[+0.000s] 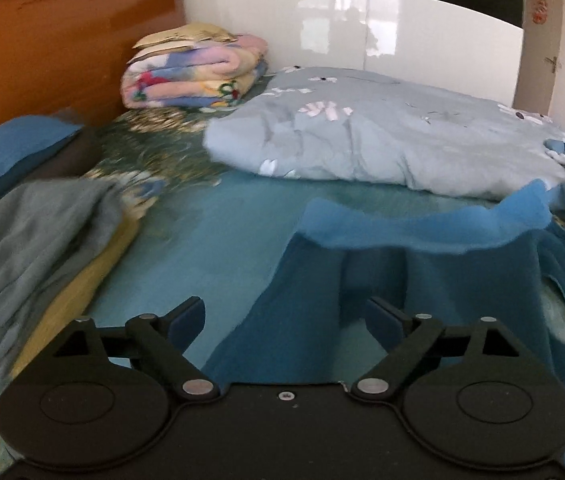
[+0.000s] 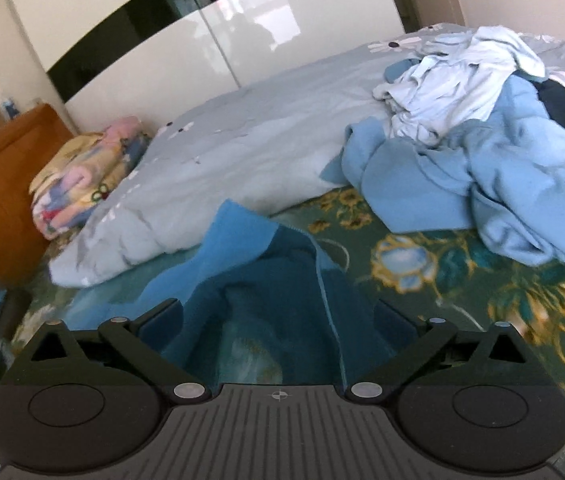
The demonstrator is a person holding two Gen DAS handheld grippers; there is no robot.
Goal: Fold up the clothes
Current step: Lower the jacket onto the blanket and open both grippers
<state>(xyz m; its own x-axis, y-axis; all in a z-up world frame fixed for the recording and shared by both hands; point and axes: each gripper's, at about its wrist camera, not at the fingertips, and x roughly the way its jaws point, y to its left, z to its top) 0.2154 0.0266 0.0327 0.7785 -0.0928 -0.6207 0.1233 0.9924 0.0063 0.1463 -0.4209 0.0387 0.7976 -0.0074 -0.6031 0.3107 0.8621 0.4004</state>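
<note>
At the left, a grey garment lies folded on a yellow one: some work done. The left gripper stands released over the blue garment, which is spread on the bed; the right gripper gapes empty too. Only the right view shows the unfolded pile waiting.

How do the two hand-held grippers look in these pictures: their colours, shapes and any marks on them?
Both are matte black. The left gripper has two round discs, crossed link bars with silver pivot pins, and dark blue pads on its fingers. The right gripper is built the same, but its top plate is ribbed and bears a small crosshair mark. No cables, hands or sleeves show.
</note>
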